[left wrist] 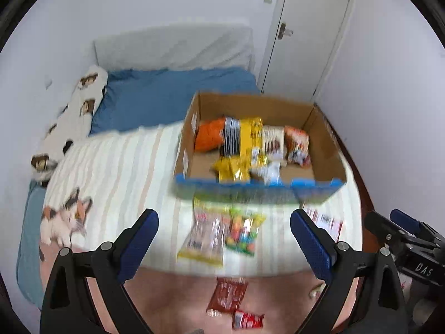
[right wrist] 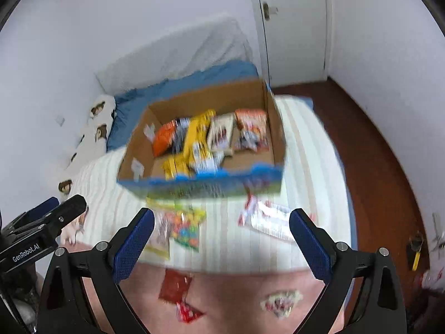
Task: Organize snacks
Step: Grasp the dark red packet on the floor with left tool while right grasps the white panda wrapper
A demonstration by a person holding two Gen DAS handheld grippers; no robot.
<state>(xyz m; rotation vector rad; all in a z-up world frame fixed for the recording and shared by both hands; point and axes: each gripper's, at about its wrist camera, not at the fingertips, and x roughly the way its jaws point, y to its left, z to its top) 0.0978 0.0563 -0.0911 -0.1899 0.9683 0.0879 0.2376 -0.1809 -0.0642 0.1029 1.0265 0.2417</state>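
Observation:
A cardboard box [left wrist: 325, 144] [right wrist: 275, 128] with a blue front rim sits on the bed and holds several snack packs, orange, yellow and white. In front of it lie a clear yellow-edged pack [left wrist: 204, 235], a colourful candy bag [left wrist: 243, 229] [right wrist: 186, 229] and a red-and-white pack [right wrist: 268, 217]. Nearer me a red pack [left wrist: 228, 295] [right wrist: 175, 285] lies on the pink cover. My left gripper [left wrist: 224, 239] hangs open above the loose packs, holding nothing. My right gripper [right wrist: 221, 236] is open too and empty. Both views are blurred.
The bed has a striped blanket [left wrist: 119, 167], a blue pillow [left wrist: 167, 97] and a long cat-print cushion [left wrist: 72, 119] along the left wall. A white door [left wrist: 308, 27] stands behind. Dark wooden floor [right wrist: 370, 150] runs along the bed's right side. A pale wrapper [right wrist: 281, 302] lies on the pink cover.

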